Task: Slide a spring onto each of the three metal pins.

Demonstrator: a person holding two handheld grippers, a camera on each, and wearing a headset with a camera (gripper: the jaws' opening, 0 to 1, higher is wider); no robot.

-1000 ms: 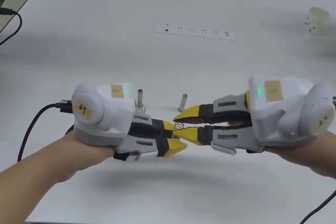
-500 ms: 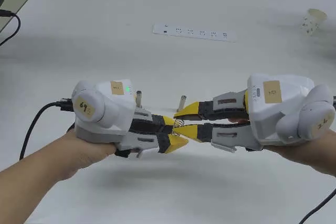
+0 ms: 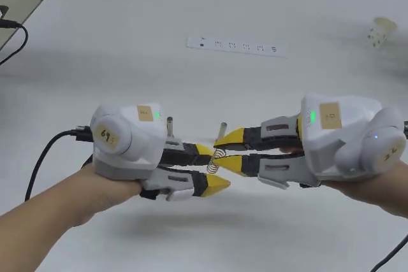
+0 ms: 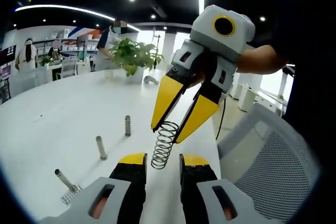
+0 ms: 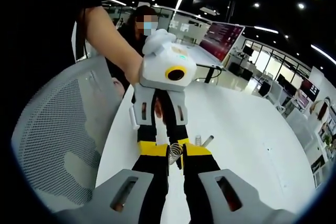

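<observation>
The right tool (image 5: 175,151) is pinching one end of a spring (image 4: 164,145), with its jaws nearly closed on it. It is holding the spring up in the air above the white surface (image 3: 191,4). The left tool (image 4: 163,160) is facing it, tip to tip. Its jaws are sitting a little open on each side of the spring's other end, with small gaps showing. Three metal pins (image 4: 100,147) are standing on the surface just past the tools. A loose spring (image 4: 68,196) is lying by the nearest pin.
</observation>
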